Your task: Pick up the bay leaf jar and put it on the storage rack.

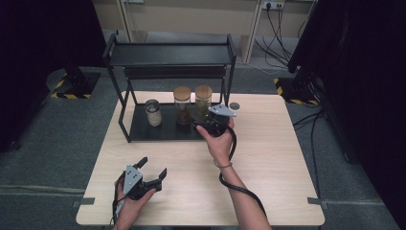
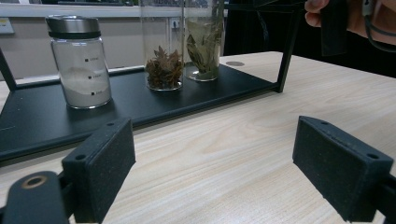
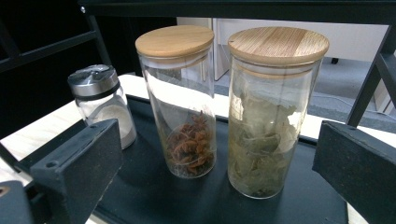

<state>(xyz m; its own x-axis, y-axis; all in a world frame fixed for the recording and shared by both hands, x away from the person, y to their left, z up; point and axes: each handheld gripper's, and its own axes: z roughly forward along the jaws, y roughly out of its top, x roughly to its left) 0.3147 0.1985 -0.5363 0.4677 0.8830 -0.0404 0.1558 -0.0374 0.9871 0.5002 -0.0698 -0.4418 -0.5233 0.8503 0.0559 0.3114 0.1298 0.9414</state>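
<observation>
Up at the black metal two-tier rack (image 1: 168,55), the right gripper (image 1: 210,123) hangs just in front of the lower shelf, held in the person's right hand (image 1: 219,143). Its two black jaws stand wide apart with nothing between them. In the right gripper view they frame two tall glass jars with round wooden lids: the jar of pale dried leaves (image 3: 269,116) stands nearest the right jaw, and the jar of brown star-shaped spice (image 3: 181,100) stands just beside it, to its left. The two jars are close together, but I cannot tell whether they touch. Both stand upright on the rack's flat black bottom tray (image 3: 154,196). Farther left on the same tray, apart from the pair, stands a shorter glass shaker with a silver metal cap (image 3: 102,103), partly filled with white powder.

Meanwhile the left gripper (image 1: 152,172) sits low over the near left part of the light wooden table (image 1: 268,158), well apart from the rack, gripped by the left hand (image 1: 129,206). Its jaws are also spread open and empty; the left gripper view shows bare table between the pads. A small dark round disc (image 1: 234,106) lies on the table just right of the rack's right leg. A black cable (image 1: 239,189) trails along the right forearm.
</observation>
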